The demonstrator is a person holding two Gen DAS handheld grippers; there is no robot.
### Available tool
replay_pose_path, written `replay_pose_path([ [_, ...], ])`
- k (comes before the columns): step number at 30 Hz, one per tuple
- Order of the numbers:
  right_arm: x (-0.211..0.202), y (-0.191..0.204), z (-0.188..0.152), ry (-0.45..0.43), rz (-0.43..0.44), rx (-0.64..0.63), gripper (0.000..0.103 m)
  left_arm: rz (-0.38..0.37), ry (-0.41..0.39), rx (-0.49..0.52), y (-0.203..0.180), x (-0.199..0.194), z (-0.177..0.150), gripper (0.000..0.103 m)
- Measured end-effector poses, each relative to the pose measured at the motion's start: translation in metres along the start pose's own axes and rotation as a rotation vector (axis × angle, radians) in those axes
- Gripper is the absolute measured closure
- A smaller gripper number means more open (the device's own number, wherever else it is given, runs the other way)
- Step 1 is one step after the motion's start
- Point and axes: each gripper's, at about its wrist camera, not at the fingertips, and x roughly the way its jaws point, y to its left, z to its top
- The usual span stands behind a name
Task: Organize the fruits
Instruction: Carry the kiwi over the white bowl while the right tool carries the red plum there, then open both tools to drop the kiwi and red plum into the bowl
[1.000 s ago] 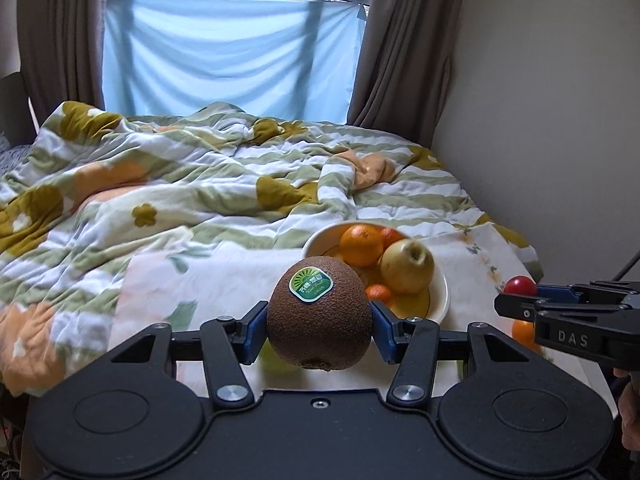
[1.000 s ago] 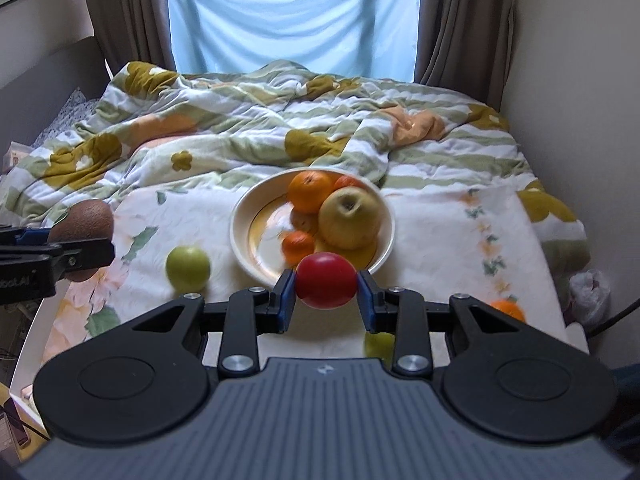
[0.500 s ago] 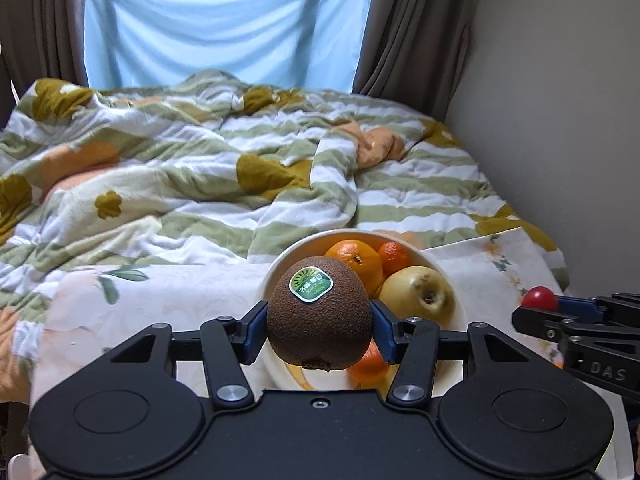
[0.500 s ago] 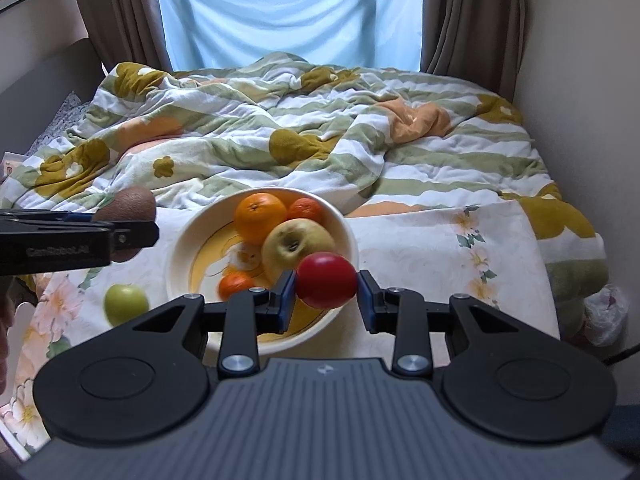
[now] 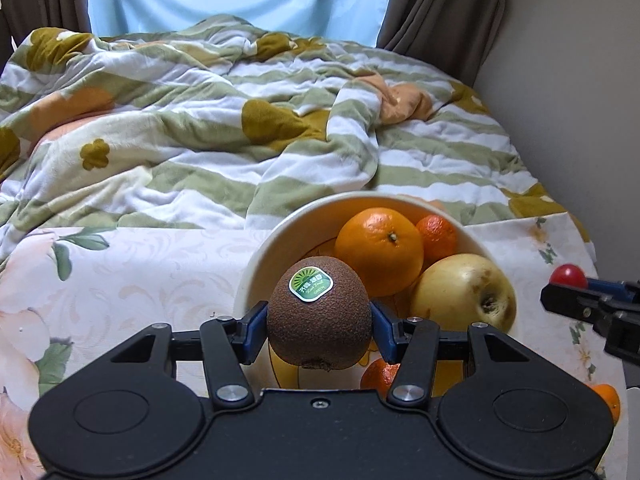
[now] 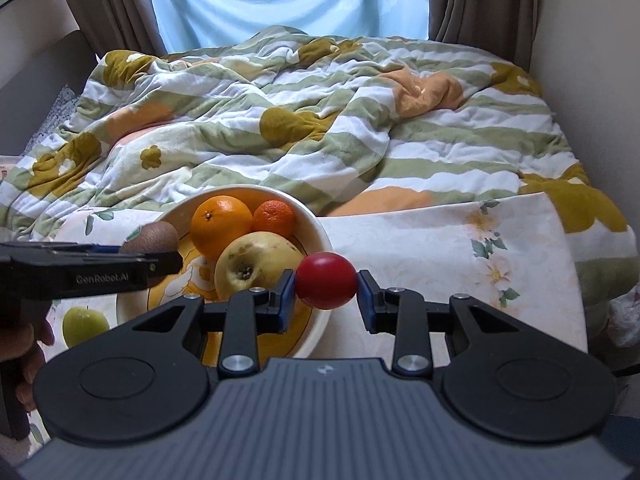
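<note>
My left gripper (image 5: 319,326) is shut on a brown kiwi (image 5: 320,314) with a green sticker, held over the near left part of the cream fruit bowl (image 5: 256,268). My right gripper (image 6: 326,292) is shut on a small red fruit (image 6: 326,280), hovering above the bowl's (image 6: 316,228) right rim. Inside the bowl lie a large orange (image 5: 379,257), a small mandarin (image 5: 437,237), a yellow apple (image 5: 464,297) and another mandarin (image 5: 378,376). From the right wrist the kiwi (image 6: 151,237) and left gripper (image 6: 160,258) show at the left.
A green apple (image 6: 85,325) lies on the floral cloth (image 6: 440,248) left of the bowl. One mandarin (image 5: 608,400) sits at the cloth's right edge. A rumpled striped blanket (image 5: 200,128) covers the bed behind. A wall (image 5: 580,80) runs along the right, and a person's hand (image 6: 24,352) holds the left gripper.
Both grippers have moved forward and down toward the bowl, which now looks larger and nearer. The kiwi and the red fruit stay gripped.
</note>
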Motion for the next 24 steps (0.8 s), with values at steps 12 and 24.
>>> replay_pose_path([
  [12, 0.005, -0.004, 0.007, -0.004, 0.003, 0.006, 0.055, -0.030, -0.045, 0.003, -0.005, -0.006, 0.001, 0.012],
  [24, 0.002, 0.021, 0.017, -0.032, 0.038, -0.053, 0.055, 0.070, -0.128, 0.076, 0.001, -0.054, -0.007, 0.005],
])
